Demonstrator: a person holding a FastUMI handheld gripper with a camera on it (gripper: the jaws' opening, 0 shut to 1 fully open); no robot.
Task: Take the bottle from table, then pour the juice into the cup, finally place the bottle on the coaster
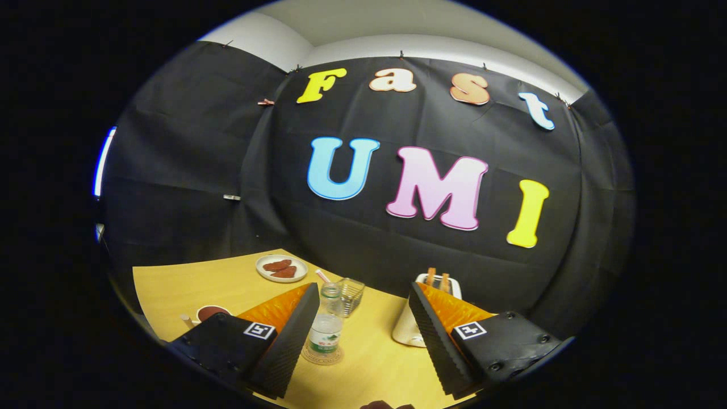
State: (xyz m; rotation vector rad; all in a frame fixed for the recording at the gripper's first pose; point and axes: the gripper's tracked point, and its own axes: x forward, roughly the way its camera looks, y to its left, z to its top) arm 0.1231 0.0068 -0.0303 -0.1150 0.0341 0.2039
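yellow tabletop (375,363) under black cloth walls. your gripper (355,335) has its 2 fingers spread wide, holding nothing. bottle (326,324) stands upright on the coaster (321,357), just ahead by the left finger, cup (351,294) right behind it. likely light, thin plastic that dents, slick label; take it mid-body. toaster (412,326) crowds the right; near edge close.

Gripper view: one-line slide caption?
Open claw faces the capped bottle standing on its coaster, glass cup just behind, on the yellow table.
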